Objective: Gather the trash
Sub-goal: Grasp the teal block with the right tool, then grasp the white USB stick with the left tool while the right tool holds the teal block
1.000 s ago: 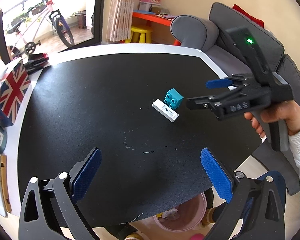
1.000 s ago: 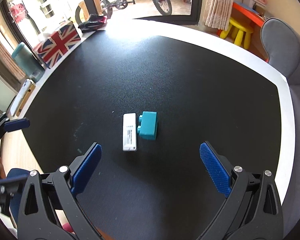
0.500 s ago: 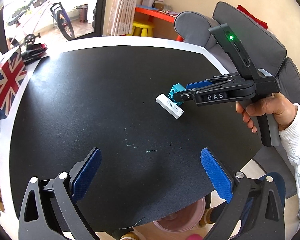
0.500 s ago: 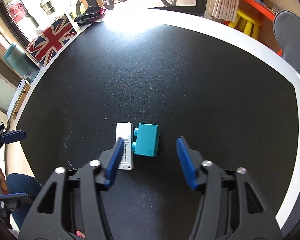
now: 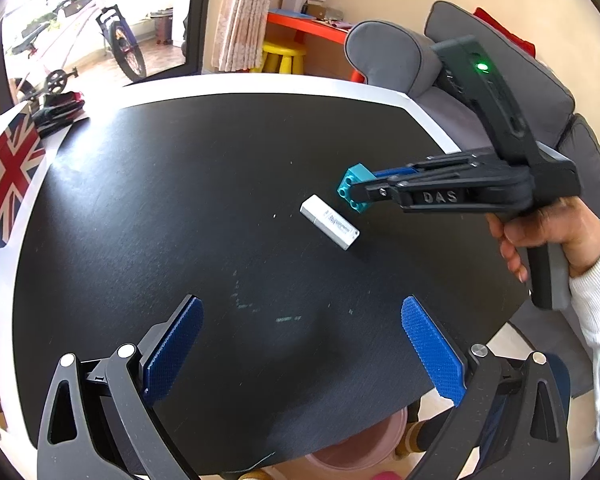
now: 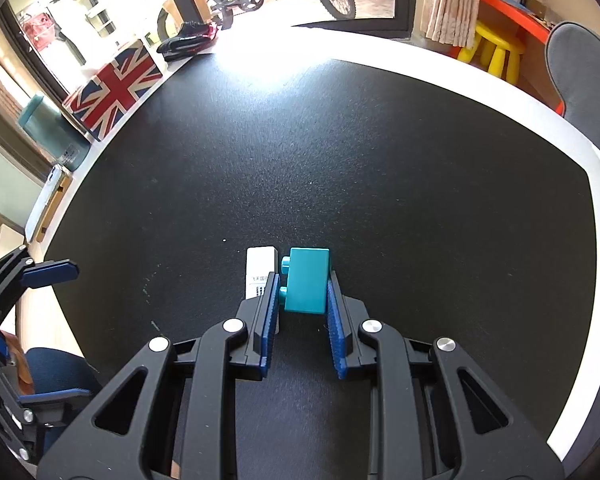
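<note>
A teal toy brick [image 6: 306, 280] is held between the blue pads of my right gripper [image 6: 302, 294], which is shut on it just above the black table [image 6: 340, 160]. In the left wrist view the brick [image 5: 350, 188] sticks out of the right gripper [image 5: 364, 192]. A small white box [image 5: 329, 227] lies on the table just beside the brick; in the right wrist view the white box [image 6: 258, 270] is left of my left finger. My left gripper [image 5: 302, 344] is open and empty above the table's near edge.
A Union Jack box [image 6: 114, 94] and a teal container [image 6: 50, 132] stand at the table's left edge. A pink bin [image 5: 352, 448] sits on the floor below the near edge. A grey sofa [image 5: 400, 56] is on the right.
My right gripper moved down onto the teal brick, closed from wide open and gripped it. The brick now stands apart from the white box. The left gripper stayed open.
</note>
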Demonstrator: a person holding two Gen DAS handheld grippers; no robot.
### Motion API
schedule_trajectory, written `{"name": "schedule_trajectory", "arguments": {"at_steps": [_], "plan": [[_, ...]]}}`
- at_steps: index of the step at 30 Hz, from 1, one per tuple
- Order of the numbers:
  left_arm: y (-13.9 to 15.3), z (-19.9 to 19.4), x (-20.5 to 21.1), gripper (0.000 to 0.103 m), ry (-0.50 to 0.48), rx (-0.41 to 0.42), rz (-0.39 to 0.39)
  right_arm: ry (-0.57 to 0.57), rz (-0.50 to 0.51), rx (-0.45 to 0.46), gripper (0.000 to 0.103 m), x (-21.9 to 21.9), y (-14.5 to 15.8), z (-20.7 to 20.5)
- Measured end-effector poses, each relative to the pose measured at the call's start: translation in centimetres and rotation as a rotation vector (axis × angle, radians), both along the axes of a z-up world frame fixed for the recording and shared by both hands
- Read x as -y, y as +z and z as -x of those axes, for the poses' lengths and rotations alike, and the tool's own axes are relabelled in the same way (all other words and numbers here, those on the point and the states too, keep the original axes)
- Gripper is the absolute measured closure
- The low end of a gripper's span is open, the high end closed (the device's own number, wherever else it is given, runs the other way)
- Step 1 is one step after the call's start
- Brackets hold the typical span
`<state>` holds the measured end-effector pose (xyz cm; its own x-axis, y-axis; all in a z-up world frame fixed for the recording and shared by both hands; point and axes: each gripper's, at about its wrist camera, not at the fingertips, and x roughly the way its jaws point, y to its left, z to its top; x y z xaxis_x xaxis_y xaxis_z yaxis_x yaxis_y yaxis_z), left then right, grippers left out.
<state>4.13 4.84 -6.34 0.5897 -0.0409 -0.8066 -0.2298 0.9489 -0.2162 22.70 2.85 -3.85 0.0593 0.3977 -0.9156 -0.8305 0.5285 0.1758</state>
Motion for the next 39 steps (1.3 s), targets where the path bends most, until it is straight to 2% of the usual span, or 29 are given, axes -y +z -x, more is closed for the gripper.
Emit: {"name": "schedule_trajectory", "arguments": {"at_steps": [6,12,19,26,31,39], "plan": [[0.5,-2.0,0.9,0.007,0.001,-0.008,-0.021,-0.042,-0.007,0.008,0.08,1.7,1.5,-0.2],[0.6,-4.8,1.5,0.007,0.061,-0.025,-0.018,-0.089,-0.01,0.018,0.08,4.2,2.4,-0.7],[-1.4,-8.2,1.3,0.007,0.22,-0.084,0.005,-0.124,-0.024,0.02,0.08,7.2,2.9,-1.5],[-3.2,-10.1,1.7,0.008,0.337,-0.146,-0.031,-0.145,-0.039,0.015,0.081,8.9,2.8,-2.3],[-4.3,-10.9,2.1,0.008,0.357,-0.192,-0.098,-0.149,-0.045,0.012,0.081,9.5,2.7,-2.7],[-5.6,-10.4,1.3,0.008,0.347,-0.232,-0.131,-0.146,-0.048,0.005,0.081,9.4,2.3,-2.8]]}}
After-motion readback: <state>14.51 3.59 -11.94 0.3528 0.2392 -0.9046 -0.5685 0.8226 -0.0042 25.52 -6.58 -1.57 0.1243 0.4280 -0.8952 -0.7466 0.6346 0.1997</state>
